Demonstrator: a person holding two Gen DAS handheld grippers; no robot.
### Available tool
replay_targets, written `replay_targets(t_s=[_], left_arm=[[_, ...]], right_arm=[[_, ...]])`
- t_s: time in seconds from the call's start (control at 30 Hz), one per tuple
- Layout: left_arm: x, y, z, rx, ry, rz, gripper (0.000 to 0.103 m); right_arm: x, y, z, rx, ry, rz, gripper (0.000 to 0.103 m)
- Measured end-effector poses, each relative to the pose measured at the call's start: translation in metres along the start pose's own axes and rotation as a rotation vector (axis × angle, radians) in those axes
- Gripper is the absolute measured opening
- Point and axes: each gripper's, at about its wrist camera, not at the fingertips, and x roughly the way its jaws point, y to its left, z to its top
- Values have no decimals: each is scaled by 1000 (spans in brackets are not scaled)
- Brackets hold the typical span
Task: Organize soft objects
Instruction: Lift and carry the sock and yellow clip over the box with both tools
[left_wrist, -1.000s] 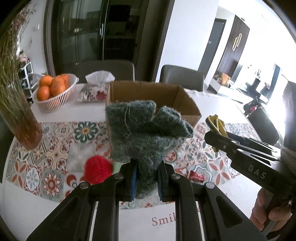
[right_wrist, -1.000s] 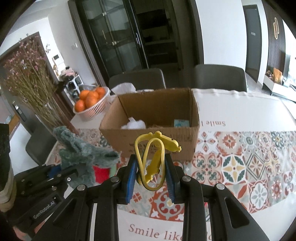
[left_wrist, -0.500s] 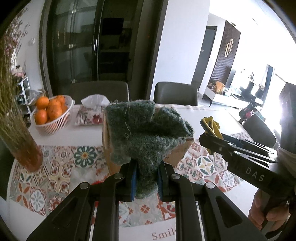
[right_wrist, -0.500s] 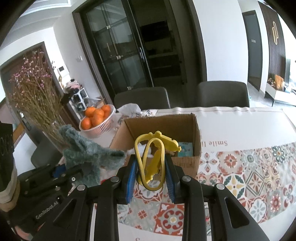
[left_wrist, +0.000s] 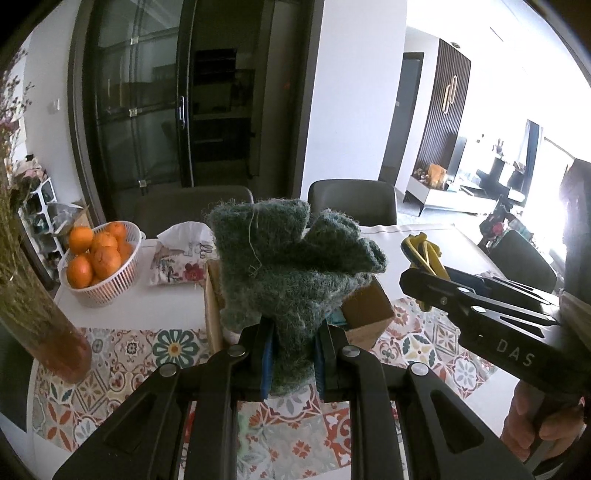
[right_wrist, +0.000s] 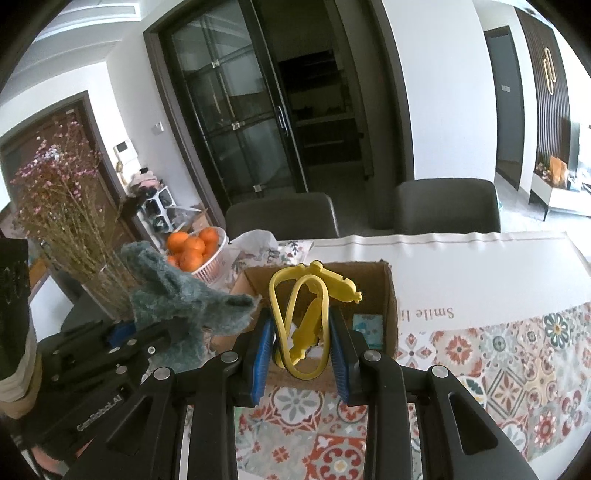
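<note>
While the left gripper (left_wrist: 291, 354) clamps a green woolly cloth (left_wrist: 291, 266), the right gripper (right_wrist: 301, 354) pinches a yellow rubber toy (right_wrist: 306, 314) before the cardboard box (right_wrist: 389, 295).

Grey-green wool cloth (left_wrist: 291, 273) hides most of cardboard box (left_wrist: 364, 308) & contents.

My left gripper (left_wrist: 291, 356) reaches forward and level, its blue-padded fingers (left_wrist: 266, 354) pressed in from both sides on a bundle of grey-green wool, which stands up from the clamp. My right gripper (right_wrist: 301, 347) reaches the same way just to the right of it, pads (right_wrist: 338, 354) closed against a loop of yellow rubber that rises upright between them. The two tools sit side by side, apart. My right hand (left_wrist: 543, 424) wraps the handle at the near right edge
</note>
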Motion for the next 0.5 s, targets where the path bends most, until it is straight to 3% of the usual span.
replay_targets(t_s=[0.23,0.5], left_arm=[[22,5,12,-24,33,-23,19],[56,12,27,-41,93,-53,19]], right_arm=[[17,-2,11,-8,13,-1,30],[52,-12,16,-5,91,-11,30]])
